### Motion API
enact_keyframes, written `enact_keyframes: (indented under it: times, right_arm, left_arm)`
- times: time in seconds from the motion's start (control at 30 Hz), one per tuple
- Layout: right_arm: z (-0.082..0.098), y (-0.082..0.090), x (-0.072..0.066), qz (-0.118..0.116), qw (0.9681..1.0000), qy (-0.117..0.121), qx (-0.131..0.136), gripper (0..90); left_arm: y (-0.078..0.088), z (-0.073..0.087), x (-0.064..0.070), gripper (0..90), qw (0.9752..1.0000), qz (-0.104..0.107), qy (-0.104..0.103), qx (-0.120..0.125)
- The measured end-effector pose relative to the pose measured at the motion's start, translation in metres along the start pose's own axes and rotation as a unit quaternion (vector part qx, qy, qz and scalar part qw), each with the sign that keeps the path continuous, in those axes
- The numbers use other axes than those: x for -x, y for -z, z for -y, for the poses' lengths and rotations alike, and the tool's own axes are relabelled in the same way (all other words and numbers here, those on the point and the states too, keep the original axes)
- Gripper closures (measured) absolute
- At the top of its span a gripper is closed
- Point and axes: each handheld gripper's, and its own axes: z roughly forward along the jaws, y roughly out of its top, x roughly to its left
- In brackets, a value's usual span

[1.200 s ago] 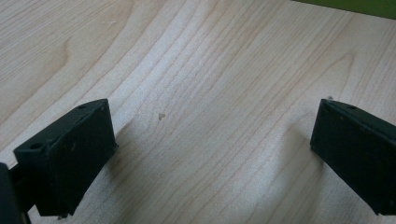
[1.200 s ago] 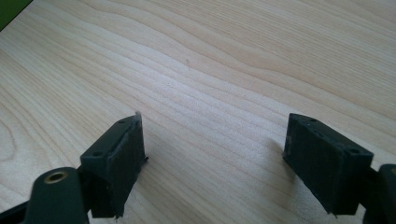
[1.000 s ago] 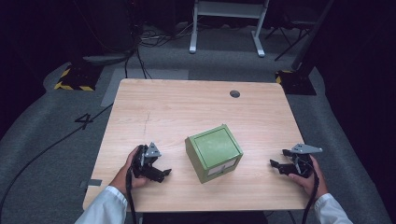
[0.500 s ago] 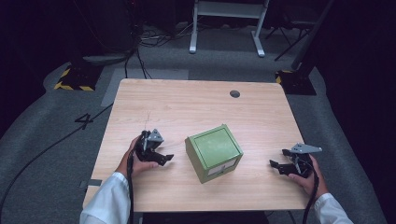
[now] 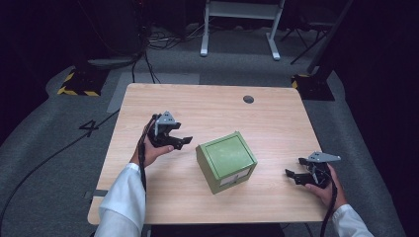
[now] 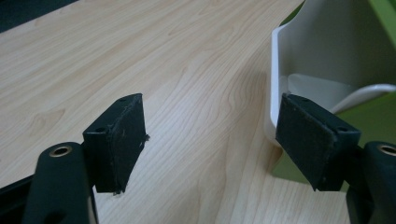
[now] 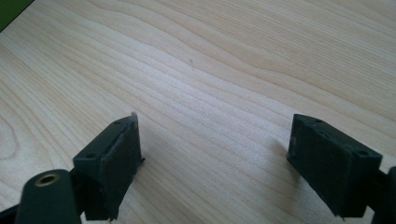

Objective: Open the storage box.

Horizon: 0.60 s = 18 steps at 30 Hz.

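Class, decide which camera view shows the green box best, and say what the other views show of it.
The high view: the whole green box sits mid-table, lid and two sides visible. The left gripper view catches a close white-and-green part at its right edge; the right gripper view, a green sliver in its top-left corner.

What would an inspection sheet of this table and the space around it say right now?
Surface: wooden table, small dark round hole near the far edge.
Job's things: green box mid-table, with a white part on one side.
Clutter: nothing seen.
Grippers: left hand-held gripper open beside the box; right hand-held gripper open, apart from it.
Cables: one trails from each gripper; more on the floor.
Surroundings: grey floor, white stand, striped marker.
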Motion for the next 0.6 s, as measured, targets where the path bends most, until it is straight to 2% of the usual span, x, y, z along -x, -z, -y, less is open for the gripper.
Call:
enact_keyframes:
  times: [0.23,0.33,0.37,0.43,0.47,0.5,0.57,0.6]
  right_arm:
    - [0.000,0.000,0.000,0.000,1.0000,0.000,0.000,17.2]
    - [0.000,0.000,0.000,0.001,1.0000,0.000,0.000,17.2]
    - [0.000,0.000,0.000,0.001,1.0000,0.000,0.000,17.1]
    - [0.000,0.000,0.000,0.001,1.0000,0.000,0.000,17.1]
    - [0.000,0.000,0.000,0.001,1.0000,0.000,0.000,17.1]
    - [0.000,0.000,0.000,0.001,1.0000,0.000,0.000,17.1]
    - [0.000,0.000,0.000,0.001,1.0000,0.000,0.000,17.1]
    - [0.000,0.000,0.000,0.001,1.0000,0.000,0.000,17.1]
  left_arm:
    - [-0.014,-0.012,0.002,26.9,0.9999,0.010,-0.004,0.005]
    - [-0.024,-0.015,0.001,27.0,0.9998,0.019,-0.001,-0.007]
    - [-0.030,-0.017,0.000,26.9,0.9995,0.030,0.004,-0.009]
    - [-0.032,-0.018,-0.001,26.9,0.9993,0.036,0.002,-0.011]
    - [-0.036,-0.019,-0.001,26.8,0.9984,0.055,0.003,-0.012]
    - [-0.038,-0.020,-0.002,26.7,0.9979,0.063,0.003,-0.013]
    - [-0.042,-0.022,-0.001,26.2,0.9969,0.077,-0.002,-0.013]
    - [-0.042,-0.022,-0.001,26.3,0.9969,0.077,-0.002,-0.013]
